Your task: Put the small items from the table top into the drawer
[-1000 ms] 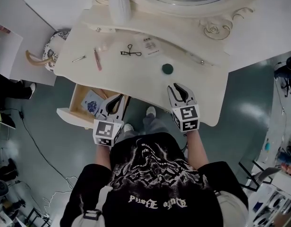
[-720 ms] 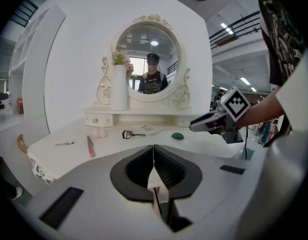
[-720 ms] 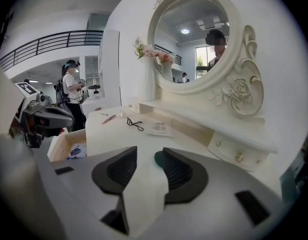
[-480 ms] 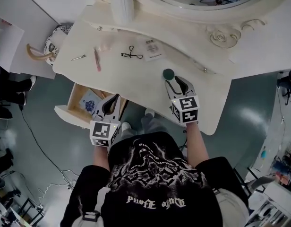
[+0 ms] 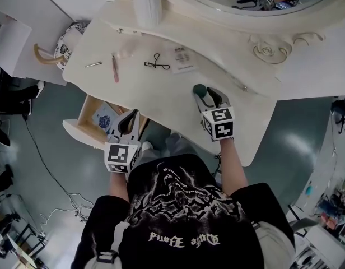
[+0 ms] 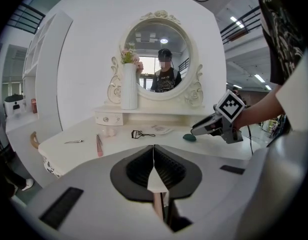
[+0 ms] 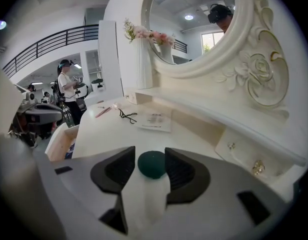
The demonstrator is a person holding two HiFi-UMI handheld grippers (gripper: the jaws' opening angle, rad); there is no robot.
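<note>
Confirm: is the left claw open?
No, the left claw has its jaws closed tip to tip in its own view, with nothing gripped between them.

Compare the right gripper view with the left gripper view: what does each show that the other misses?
Only the right gripper view: the right gripper's open jaws, which have just been opening, straddle the green round item without pressing it; the open drawer shows at left. Only the left gripper view: the left gripper shut, nothing in it, and the right gripper seen from the side. Both: the green round item, eyelash curler, pink tool, white vase, mirror.
</note>
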